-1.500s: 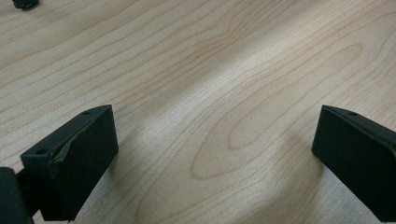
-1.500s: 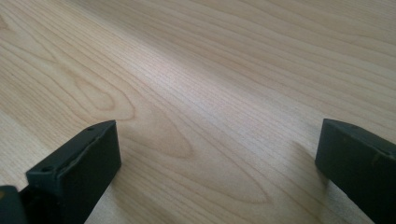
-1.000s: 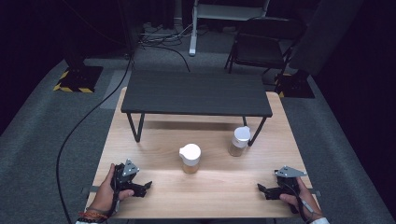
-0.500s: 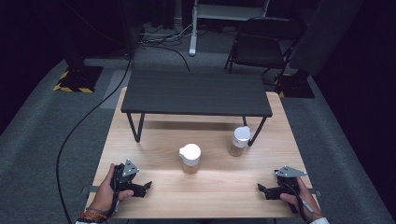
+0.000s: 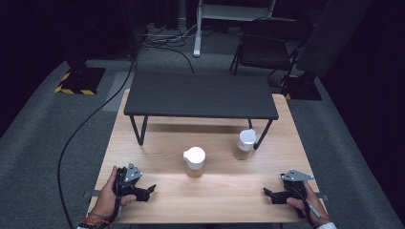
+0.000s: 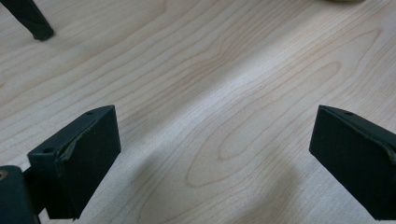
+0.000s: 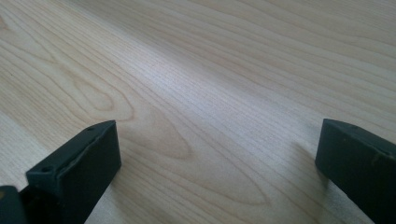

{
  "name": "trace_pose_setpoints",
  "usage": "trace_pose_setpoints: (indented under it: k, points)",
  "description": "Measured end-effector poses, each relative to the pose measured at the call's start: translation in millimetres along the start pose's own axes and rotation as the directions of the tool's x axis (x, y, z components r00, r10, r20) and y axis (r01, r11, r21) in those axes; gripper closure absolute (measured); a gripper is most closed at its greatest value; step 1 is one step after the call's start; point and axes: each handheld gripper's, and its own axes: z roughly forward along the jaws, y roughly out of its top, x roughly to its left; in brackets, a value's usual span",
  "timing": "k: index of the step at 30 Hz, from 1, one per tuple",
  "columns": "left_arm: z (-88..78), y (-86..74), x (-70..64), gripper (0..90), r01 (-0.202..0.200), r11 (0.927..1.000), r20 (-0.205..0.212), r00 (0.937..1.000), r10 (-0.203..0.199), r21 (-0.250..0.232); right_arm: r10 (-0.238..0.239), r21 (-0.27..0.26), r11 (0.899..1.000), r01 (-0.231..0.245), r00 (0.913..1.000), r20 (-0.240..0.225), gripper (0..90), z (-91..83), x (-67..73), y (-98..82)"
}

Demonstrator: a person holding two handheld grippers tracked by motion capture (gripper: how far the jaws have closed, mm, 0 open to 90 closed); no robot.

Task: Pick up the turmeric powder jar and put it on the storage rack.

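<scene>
We rest our left gripper (image 5: 138, 190) on the tabletop (image 5: 224, 191) near its front left corner, jaws spread wide and empty, apparently at the ready. Ahead, mid-table, stands the white-lidded jar (image 5: 195, 161); farther right, a second lidded jar (image 5: 245, 144) sits beside a leg of the small black table (image 5: 200, 95). Our right gripper (image 5: 273, 194) lies front right, jaws equally wide, holding nothing. The jars' contents are hard to make out.
</scene>
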Motion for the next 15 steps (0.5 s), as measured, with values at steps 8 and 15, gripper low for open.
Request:
trace_pose_setpoints:
  k: [8, 15]
  points:
    - [-6.3, 0.9, -3.3, 1.5, -0.013, 0.9997, -0.016, 0.9998, 0.013, -0.019, 0.0, 0.0, 1.0, 0.0, 1.0, 0.0, 0.0, 0.0, 0.0, 0.0]
    - [-10.7, -0.7, -4.8, 1.5, -0.026, 0.9985, -0.016, 0.9995, 0.025, -0.048, 0.0, 0.0, 1.0, 0.0, 1.0, 0.0, 0.0, 0.0, 0.0, 0.0]
